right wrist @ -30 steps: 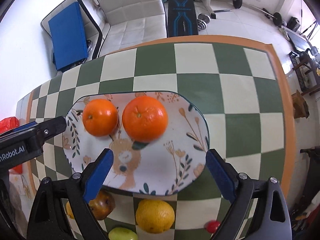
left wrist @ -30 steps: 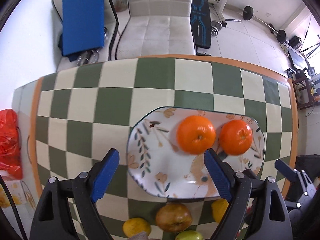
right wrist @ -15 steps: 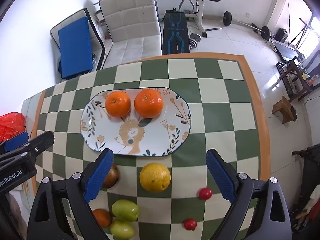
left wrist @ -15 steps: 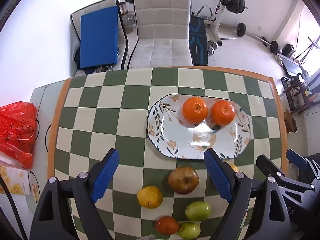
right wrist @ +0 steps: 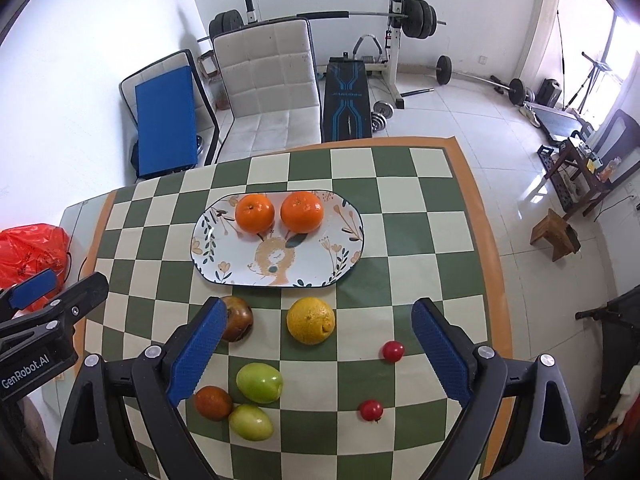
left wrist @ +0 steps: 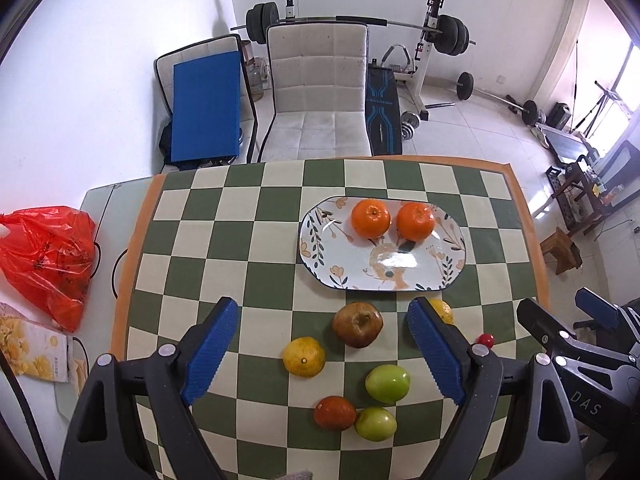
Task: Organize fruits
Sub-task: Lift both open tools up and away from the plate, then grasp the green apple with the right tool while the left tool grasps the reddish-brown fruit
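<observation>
- Above the checkered desk (right wrist: 432,240), both tongs hung released and empty: the left tongs (left wrist: 324,346) framed the loose fruit, and the right tongs (right wrist: 316,354) did likewise from the other side.
- Two oranges (right wrist: 255,213) (right wrist: 301,211) sat side by side at the far edge of the oval plate (right wrist: 340,256), probably to leave the near part free for more fruit.
- Near the plate's front rim, still on the desk, lay a brown apple (left wrist: 357,324) and a yellow citrus (right wrist: 311,320); a second yellow citrus (left wrist: 304,357) lay further forward.
- Closer to the cameras, two green fruits (right wrist: 259,382) (right wrist: 250,422) and a dark orange-red fruit (right wrist: 213,401) clustered together, touching or nearly so.
- Two small red fruits (right wrist: 393,351) (right wrist: 371,410) lay apart on the right.
- Compared with a second earlier, both cameras had pulled up and back: the plate, which then filled the views between the fingers, now looked small and distant, and the whole spread of loose fruit had come into sight.
- My judgement: the raised position served to survey the desk before choosing the next fruit.
</observation>
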{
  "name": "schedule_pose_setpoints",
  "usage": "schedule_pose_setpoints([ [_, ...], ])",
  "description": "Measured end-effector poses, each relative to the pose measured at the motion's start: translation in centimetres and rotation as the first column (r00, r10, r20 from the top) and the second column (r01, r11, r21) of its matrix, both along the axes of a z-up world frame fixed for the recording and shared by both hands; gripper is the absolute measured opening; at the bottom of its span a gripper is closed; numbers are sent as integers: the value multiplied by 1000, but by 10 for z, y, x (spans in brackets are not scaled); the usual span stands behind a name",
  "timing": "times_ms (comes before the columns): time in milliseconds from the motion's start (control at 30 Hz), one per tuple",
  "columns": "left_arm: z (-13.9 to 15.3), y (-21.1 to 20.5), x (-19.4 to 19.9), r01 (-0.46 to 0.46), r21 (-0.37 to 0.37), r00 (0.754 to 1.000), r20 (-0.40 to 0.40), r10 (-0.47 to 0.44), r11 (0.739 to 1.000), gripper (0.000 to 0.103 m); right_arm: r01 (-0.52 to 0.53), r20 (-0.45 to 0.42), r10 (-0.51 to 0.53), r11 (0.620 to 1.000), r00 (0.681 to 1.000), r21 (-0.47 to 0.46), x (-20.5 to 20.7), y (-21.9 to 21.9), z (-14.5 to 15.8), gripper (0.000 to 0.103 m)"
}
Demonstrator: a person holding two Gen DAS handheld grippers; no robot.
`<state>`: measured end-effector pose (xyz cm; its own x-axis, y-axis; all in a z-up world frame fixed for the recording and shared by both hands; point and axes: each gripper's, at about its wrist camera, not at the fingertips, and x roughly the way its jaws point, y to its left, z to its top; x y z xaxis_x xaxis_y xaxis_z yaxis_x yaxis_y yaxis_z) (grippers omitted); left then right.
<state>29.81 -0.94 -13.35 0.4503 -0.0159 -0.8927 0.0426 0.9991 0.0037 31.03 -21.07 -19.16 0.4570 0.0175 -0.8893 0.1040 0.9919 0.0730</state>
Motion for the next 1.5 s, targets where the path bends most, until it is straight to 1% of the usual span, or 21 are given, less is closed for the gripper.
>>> schedule_pose_setpoints([
  [233,15,1,-16,-13,-7,999,39,13,1000,87,4,41,-5,1000,999,26,-19,3,19,96],
  [267,15,2,-16,-16,-3,999,45,16,1000,87,-3,46,1,999,999,38,-20,4,18,98],
  [300,15,3,-16,-21,1,999,49,21,1000,88,-4,51,1,999,999,52,-21,4,16,100],
  [333,12,5,-15,-24,1,999,45,24,1000,99,-4,51,1,998,999,63,-21,3,13,100],
  [400,2,10,-13,-38,-2,999,21,38,999,103,-12,14,10,995,1000,103,-21,3,-1,100],
  [500,-24,18,-15,-71,46,997,-25,72,996,103,-24,-97,40,986,995,168,-18,8,-46,100],
  [633,-77,35,-18,-119,135,981,-136,137,984,103,-14,-246,78,968,966,250,-14,21,-117,96],
  [700,-104,47,-22,-144,163,964,-198,176,976,103,0,-312,90,961,946,277,-12,31,-151,87],
  [867,-147,70,-35,-202,178,917,-312,250,963,103,81,-441,79,939,894,333,-5,46,-217,81],
  [933,-157,73,-38,-214,165,903,-342,260,963,103,96,-465,85,931,881,352,-2,52,-232,73],
  [967,-162,73,-39,-217,155,897,-359,259,964,103,94,-477,85,935,875,341,-1,55,-239,65],
  [1033,-168,70,-40,-210,132,891,-382,245,969,103,83,-471,93,937,877,340,-1,56,-244,65],
  [1100,-174,64,-40,-194,98,882,-418,217,976,103,48,-476,104,954,874,296,-7,52,-242,65],
  [1167,-187,58,-40,-203,24,854,-484,189,979,103,39,-477,108,957,872,288,-15,42,-241,65],
  [1233,-201,55,-39,-236,-49,819,-547,172,970,102,46,-487,96,961,868,271,-27,27,-240,65],
  [1267,-211,54,-38,-271,-98,794,-586,165,958,102,53,-489,87,963,868,265,-34,18,-240,65],
  [1333,-225,50,-36,-325,-178,763,-630,147,929,101,68,-496,68,965,866,253,-48,4,-240,65],
  [1367,-231,48,-35,-341,-197,754,-642,142,919,99,77,-498,60,965,865,250,-53,0,-240,65],
  [1433,-243,41,-33,-346,-213,741,-659,127,914,80,92,-501,44,966,864,244,-65,-8,-242,65],
  [1467,-246,39,-32,-341,-210,737,-665,122,916,74,103,-503,35,964,864,245,-68,-10,-244,65],
  [1500,-251,36,-32,-334,-204,732,-671,117,920,60,114,-505,29,962,862,250,-71,-12,-245,65],
])
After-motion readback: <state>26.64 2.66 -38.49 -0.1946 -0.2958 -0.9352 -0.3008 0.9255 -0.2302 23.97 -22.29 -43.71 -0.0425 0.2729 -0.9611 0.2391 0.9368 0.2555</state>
